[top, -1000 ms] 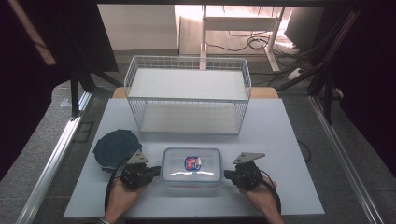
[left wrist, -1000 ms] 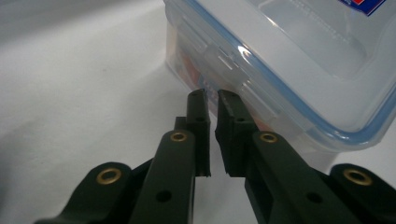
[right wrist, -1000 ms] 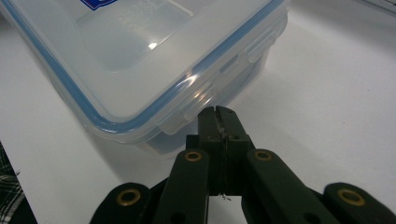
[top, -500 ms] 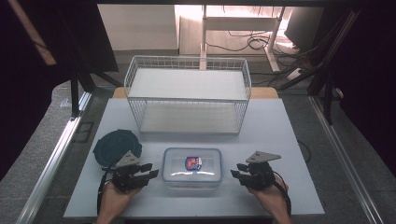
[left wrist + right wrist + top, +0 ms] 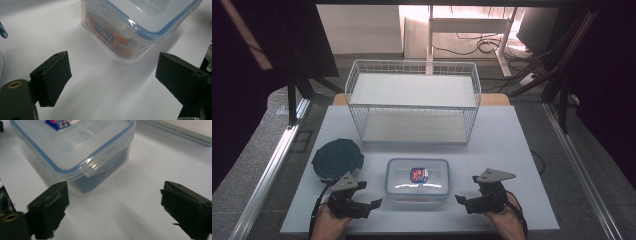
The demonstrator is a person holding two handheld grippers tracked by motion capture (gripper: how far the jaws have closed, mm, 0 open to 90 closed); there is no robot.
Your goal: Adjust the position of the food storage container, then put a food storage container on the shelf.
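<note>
A clear plastic box [image 5: 418,179] with a blue-rimmed snap lid and a red and blue label lies at the front middle of the white table. My left gripper [image 5: 368,199] rests low to the box's left, held by a hand, jaws open and empty. My right gripper [image 5: 466,193] sits to the box's right, open as well and apart from it. In the left gripper view, the box's corner [image 5: 135,30] stands beyond the spread jaws of the left gripper [image 5: 112,77]. In the right gripper view, the box [image 5: 75,147] lies ahead and left of the right gripper [image 5: 115,207].
A dark round lidded container [image 5: 337,159] sits at the front left, just beyond my left gripper. A white wire basket [image 5: 412,102] stands across the back of the table [image 5: 512,150]. Metal rails run along both table sides.
Both grippers have drawn back toward the near edge and away from the box's sides. The box has not moved.
</note>
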